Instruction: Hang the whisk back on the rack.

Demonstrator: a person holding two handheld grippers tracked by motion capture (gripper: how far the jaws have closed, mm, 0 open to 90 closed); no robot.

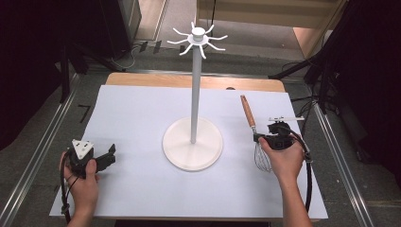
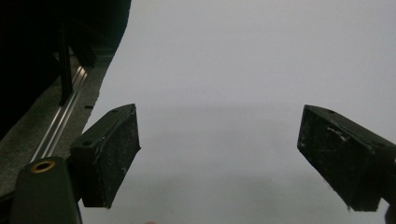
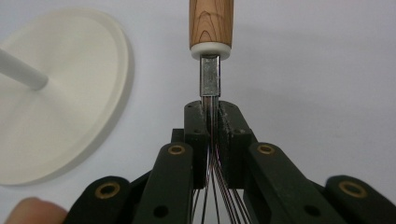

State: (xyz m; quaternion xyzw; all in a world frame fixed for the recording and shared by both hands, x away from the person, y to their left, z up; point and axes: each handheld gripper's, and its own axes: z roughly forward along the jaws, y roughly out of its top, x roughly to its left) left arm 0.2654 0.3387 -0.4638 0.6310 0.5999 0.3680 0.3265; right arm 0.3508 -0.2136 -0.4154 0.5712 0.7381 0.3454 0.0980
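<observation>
**Whisk pinched at the neck, hook stand waiting**

You're working over a white table sheet [image 1: 142, 189], and the biggest thing on it is the white hook stand [image 1: 193, 113]: a round base in the middle of the sheet, one upright pole, and a ring of curved hooks at the top. It stands between your two hands, likely so either one can reach the hooks.

To its right lies the whisk [image 1: 253, 132], flat on the sheet, wooden handle pointing away from you and wire balloon toward you, under your right hand. Your right gripper [image 3: 211, 116] has its jaws closed on the wire bundle just below the metal ferrule. That's a sensible spot: the wires gather narrow there, and the handle end stays free, which I judge is the part meant for a hook.

Your left gripper [image 2: 219, 154] rests on the sheet well away at the left, jaws wide apart with nothing between them, apparently parked out of the way.
</observation>
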